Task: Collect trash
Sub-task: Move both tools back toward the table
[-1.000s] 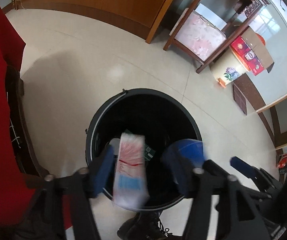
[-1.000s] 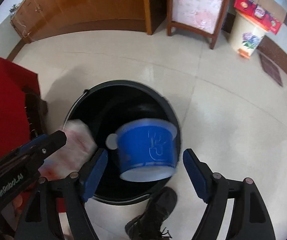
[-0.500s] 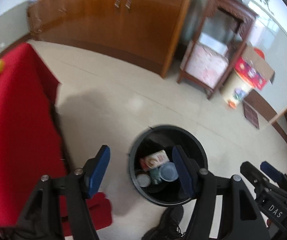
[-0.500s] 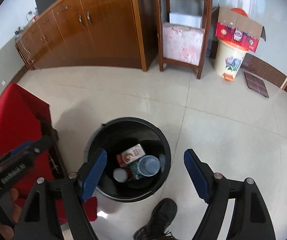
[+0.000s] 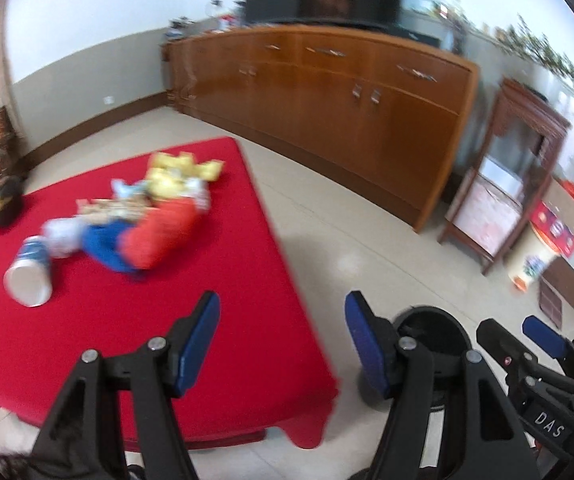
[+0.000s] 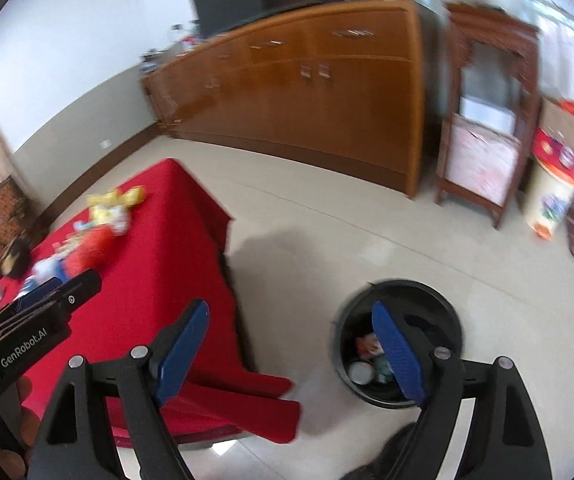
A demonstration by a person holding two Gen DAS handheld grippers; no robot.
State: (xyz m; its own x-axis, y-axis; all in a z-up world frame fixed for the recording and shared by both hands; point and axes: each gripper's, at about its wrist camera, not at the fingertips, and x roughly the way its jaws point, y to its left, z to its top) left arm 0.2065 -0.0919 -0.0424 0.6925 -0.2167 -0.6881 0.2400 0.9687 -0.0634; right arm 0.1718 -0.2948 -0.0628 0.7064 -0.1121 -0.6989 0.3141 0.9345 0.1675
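My left gripper (image 5: 282,300) is open and empty above the near corner of the red table (image 5: 175,336). Farther back on the table lies a blurred trash pile: a tipped paper cup (image 5: 29,276), a red and blue bag (image 5: 147,240) and yellow wrappers (image 5: 179,172). My right gripper (image 6: 289,312) holds nothing and its jaws are opening, between the table's corner (image 6: 191,264) and the black bin (image 6: 407,284). The bin stands on the floor and holds a packet (image 6: 365,344) and a cup (image 6: 361,372). The left gripper (image 6: 47,300) shows at the left edge of the right wrist view.
A long wooden sideboard (image 5: 327,96) runs along the far wall under a dark screen. A wooden stand with a pink cushion (image 6: 483,168), a cream pail (image 6: 551,204) and a cardboard box (image 6: 567,148) stand at the right. A dark shoe (image 6: 395,452) is near the bin.
The packet and the blue cup dropped out of the grippers into the bin. Both grippers then rose and tilted up, so the red table and its trash pile came into view.
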